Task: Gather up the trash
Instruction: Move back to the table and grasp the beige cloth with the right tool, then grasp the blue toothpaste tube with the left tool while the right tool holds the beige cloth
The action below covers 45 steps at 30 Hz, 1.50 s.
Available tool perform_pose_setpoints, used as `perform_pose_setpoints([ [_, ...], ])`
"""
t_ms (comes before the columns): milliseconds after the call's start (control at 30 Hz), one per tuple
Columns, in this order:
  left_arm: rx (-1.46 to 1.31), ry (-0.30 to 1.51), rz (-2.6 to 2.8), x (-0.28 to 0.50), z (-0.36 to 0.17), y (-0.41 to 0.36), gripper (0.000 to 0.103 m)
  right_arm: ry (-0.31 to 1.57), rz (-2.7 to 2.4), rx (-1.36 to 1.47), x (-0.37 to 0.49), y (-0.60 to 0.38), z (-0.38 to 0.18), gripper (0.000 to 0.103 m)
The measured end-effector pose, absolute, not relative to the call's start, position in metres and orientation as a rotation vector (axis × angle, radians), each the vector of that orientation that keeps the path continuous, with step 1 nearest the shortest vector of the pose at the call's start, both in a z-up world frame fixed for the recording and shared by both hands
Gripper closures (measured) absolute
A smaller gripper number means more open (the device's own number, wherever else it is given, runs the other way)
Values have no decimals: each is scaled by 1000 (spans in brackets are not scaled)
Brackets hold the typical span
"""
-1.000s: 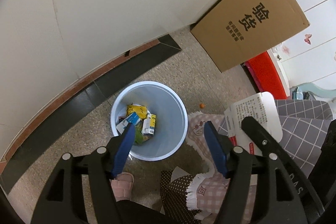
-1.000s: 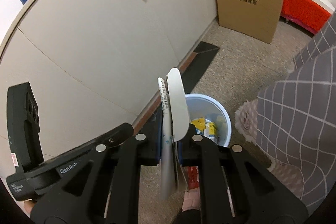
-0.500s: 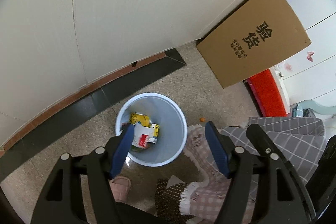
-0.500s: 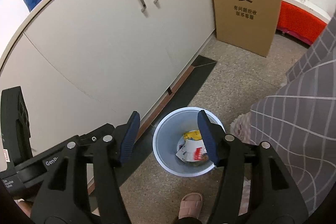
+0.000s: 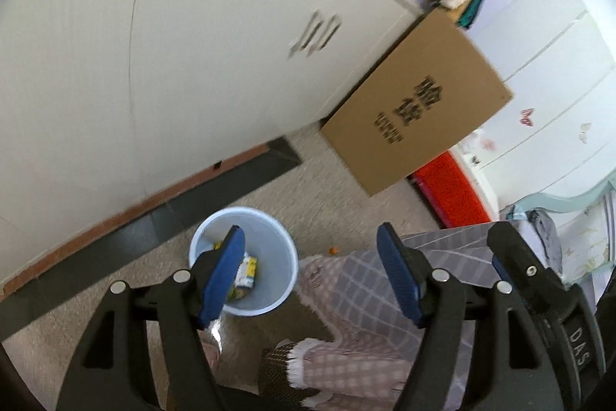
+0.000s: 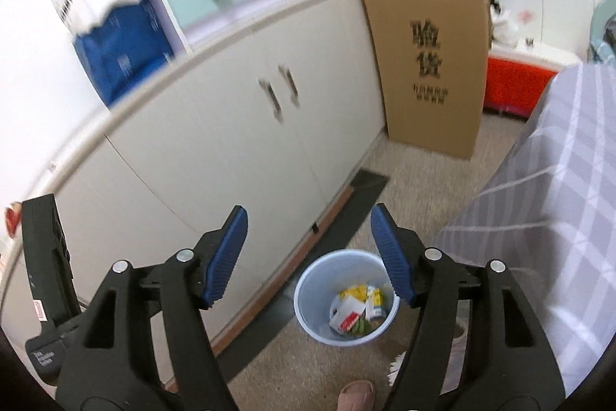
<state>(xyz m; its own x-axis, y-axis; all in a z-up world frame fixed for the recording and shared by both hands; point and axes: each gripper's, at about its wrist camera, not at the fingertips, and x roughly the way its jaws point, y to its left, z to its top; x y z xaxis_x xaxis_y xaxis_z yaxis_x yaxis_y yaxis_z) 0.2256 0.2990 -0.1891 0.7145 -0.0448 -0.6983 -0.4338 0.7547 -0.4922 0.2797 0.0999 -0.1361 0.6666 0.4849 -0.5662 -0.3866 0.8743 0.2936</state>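
Now | bin (image 6: 308, 299): yellow, white, red-marked packets (image 6: 356, 307) inside | floor

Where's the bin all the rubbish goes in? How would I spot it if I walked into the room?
Find the long cream cabinet along the wall, with a tall cardboard box leaning at its far end. On the speckled floor at its foot stands a small round bin, pale blue, open-topped, with yellow and white packets inside.

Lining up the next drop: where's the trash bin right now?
The trash bin sits on the floor low in both wrist views, beside the cabinet's dark base strip, with the grey checked cloth to its right.
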Motion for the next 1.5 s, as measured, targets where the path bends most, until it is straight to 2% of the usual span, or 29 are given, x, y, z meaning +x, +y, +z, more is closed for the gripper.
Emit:
perform_pose_setpoints([
  [200,-577,658,176,207,-129,240,30,589,482,177,247,46,-88,34],
  [400,-441,667,62,208,-102,159,30,550,358,172,225,-35,-72,33],
  [667,-239,755,-125,232,-103,38,30,590,96,208,205,-170,-89,32],
  [767,-211,785,-180,240,-108,7,30,687,7,203,207,-217,-107,28],
  [1100,-101,838,-233,267,-124,-48,31,828,50,268,225,-266,-142,29],
  [1267,-61,861,-228,285,-130,-62,34,860,79,171,235,-255,-147,56],
  [1300,-57,866,-225,289,-132,-64,36,864,66,154,236,-256,-147,73],
  [1333,-51,873,-221,292,-134,-67,39,868,65,166,238,-260,-147,83],
  [1400,-51,886,-221,298,-137,-70,43,857,72,234,236,-276,-148,90],
  [1500,-76,887,-234,304,-139,-72,46,819,38,245,229,-288,-145,90],
])
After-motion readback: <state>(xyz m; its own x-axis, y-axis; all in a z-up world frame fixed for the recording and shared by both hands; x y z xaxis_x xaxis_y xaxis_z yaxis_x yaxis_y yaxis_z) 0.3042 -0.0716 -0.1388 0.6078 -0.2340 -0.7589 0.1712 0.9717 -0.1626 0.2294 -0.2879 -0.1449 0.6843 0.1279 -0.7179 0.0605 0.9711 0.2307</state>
